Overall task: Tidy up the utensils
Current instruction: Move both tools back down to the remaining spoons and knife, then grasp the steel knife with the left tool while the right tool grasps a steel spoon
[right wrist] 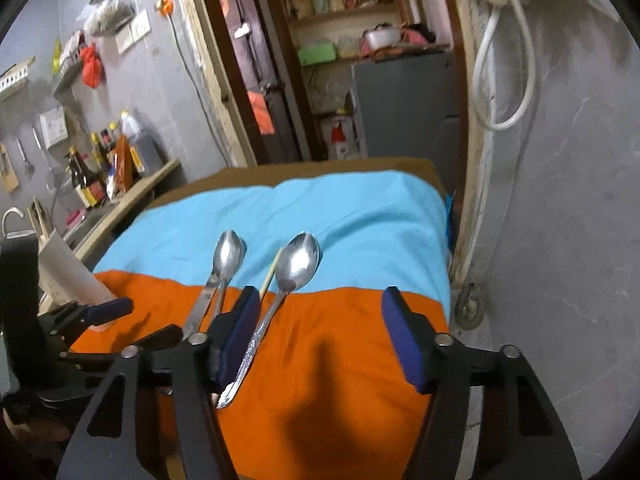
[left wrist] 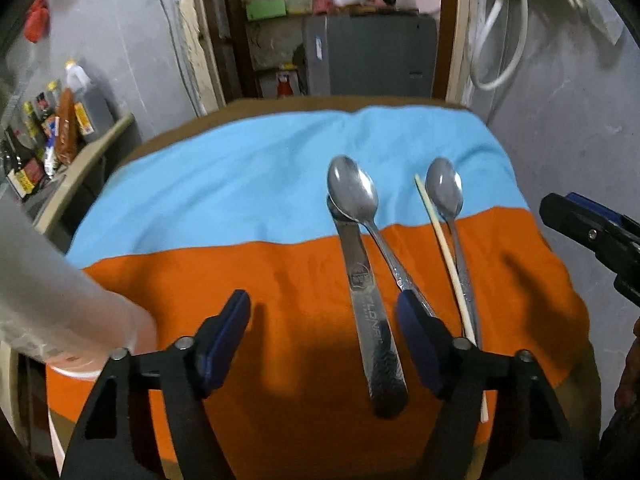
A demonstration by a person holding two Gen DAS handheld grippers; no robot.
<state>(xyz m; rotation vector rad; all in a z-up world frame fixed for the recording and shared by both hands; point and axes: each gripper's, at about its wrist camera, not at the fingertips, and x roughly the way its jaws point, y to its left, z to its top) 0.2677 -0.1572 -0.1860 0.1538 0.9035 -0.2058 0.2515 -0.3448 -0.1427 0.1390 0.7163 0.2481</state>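
Several utensils lie on a blue-and-orange cloth (left wrist: 224,264). A large spoon (left wrist: 352,192) rests across a wide flat-handled utensil (left wrist: 372,320). To their right are a pale chopstick (left wrist: 448,256) and a smaller spoon (left wrist: 444,192). My left gripper (left wrist: 324,340) is open over the orange part, and the flat handle lies between its fingers untouched. A translucent cup (left wrist: 60,312) stands at the left. My right gripper (right wrist: 322,338) is open too. The ornate spoon (right wrist: 300,264) runs its handle just inside the left finger (right wrist: 240,336). The chopstick (right wrist: 270,276) and the other spoon (right wrist: 228,256) lie further left.
A counter (right wrist: 132,196) with several bottles runs along the left wall. Behind the table an open doorway shows shelves and a grey fridge (right wrist: 404,100). A grey wall with a white hose (right wrist: 500,80) stands close on the right. The cloth drapes over the table's edges.
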